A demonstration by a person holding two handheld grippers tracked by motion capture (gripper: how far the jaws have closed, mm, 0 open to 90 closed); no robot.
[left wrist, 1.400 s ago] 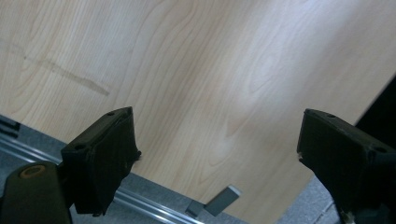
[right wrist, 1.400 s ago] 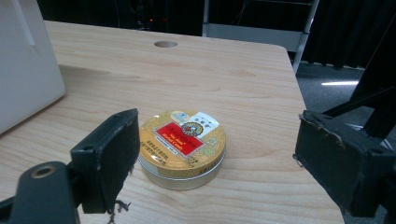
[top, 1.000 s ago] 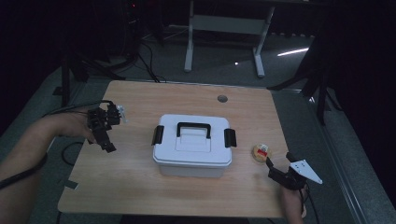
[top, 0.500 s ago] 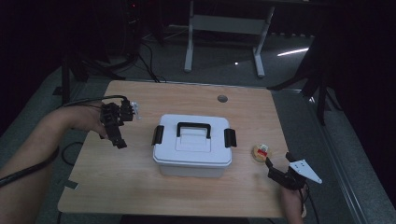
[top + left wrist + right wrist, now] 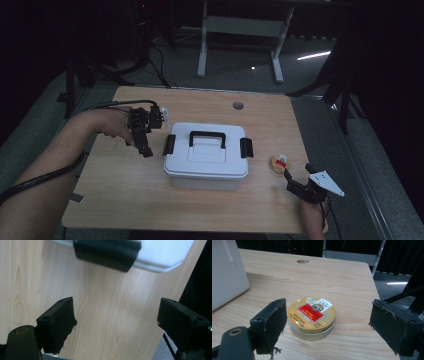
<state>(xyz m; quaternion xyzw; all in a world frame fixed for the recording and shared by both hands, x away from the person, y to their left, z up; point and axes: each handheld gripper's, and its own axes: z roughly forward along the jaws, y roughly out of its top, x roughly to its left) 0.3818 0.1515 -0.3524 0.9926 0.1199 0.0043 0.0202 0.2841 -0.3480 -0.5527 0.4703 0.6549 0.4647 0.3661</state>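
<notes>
Left claw gapes wide over bare desk beside the white box's latch, holding nothing; right claw wide too, its jaws flanking the round tin, untouched.

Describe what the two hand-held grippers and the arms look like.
Both are black. The left hand-held gripper has a black cable trailing along the bare forearm. The right hand-held gripper carries a grey three-cornered plate. Their blocky black jaw pads are frayed at the edges.
</notes>
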